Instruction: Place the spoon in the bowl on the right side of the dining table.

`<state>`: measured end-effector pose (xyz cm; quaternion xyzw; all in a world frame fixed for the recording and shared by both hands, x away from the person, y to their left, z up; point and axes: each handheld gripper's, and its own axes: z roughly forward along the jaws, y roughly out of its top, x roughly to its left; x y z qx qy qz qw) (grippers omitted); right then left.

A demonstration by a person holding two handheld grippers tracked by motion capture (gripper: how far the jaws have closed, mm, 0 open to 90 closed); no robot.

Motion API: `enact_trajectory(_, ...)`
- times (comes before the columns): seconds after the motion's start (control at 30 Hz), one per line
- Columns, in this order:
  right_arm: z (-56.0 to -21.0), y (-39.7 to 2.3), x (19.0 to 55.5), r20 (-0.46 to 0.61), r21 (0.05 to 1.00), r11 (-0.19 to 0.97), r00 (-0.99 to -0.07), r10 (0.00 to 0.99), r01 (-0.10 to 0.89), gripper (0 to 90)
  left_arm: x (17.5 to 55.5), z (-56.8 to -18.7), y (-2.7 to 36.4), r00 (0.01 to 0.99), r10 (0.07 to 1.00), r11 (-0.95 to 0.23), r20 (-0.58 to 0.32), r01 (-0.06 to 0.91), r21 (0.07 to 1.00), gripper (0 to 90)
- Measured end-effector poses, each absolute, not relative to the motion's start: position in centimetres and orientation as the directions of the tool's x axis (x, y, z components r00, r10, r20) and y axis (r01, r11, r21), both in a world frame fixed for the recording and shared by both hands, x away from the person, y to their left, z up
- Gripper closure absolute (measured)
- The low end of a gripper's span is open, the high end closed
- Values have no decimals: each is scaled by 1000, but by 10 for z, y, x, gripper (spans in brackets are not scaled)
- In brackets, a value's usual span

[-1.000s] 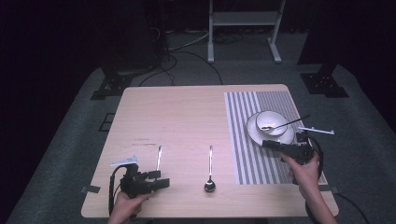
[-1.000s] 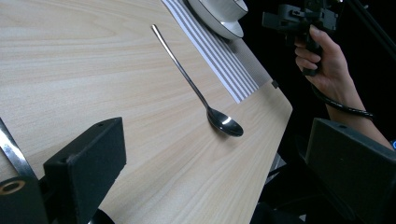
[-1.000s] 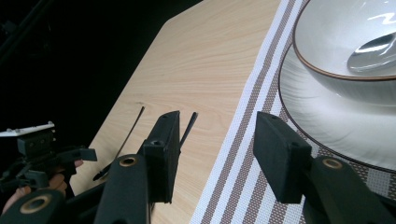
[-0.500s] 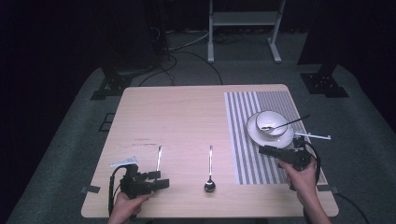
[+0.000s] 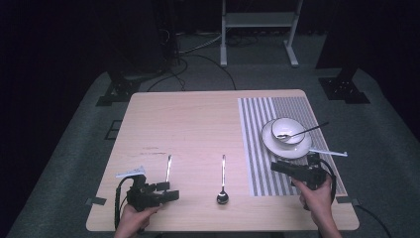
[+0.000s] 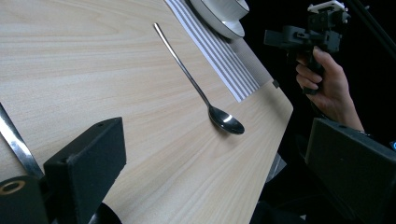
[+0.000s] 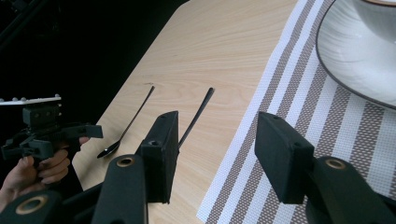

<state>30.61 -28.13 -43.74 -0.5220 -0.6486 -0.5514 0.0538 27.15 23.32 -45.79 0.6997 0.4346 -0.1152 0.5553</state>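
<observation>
Two spoons lie on the wooden table (image 5: 188,124). The left spoon (image 5: 168,167) sits just beyond my left gripper (image 5: 174,193), which stands open near the front edge. The middle spoon (image 5: 223,181) (image 6: 201,93) lies ahead of the left gripper's wide-apart jaws, bowl end toward me. My right gripper (image 5: 275,167) (image 7: 215,121) is open and empty, low over the striped placemat (image 5: 257,148) in front of a white plate (image 5: 277,146) (image 7: 355,56). A bowl (image 5: 288,126) on the plate holds a third spoon (image 5: 309,130).
The placemat covers the table's right part. Each gripper view shows the other hand and its gripper farther off. Around the table are a dark carpeted floor, cables and a metal stand's legs (image 5: 257,29) at the back.
My right gripper has drawn back from the plate toward the table's front edge. The left gripper and the spoons have not moved.
</observation>
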Motion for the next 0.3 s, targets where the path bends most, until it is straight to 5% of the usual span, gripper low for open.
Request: enact_trajectory(0.3,-447,-277,290,622,692,-159,-470,626,705,461,271,-458,233,598,479,-8,-643,735,678,36)
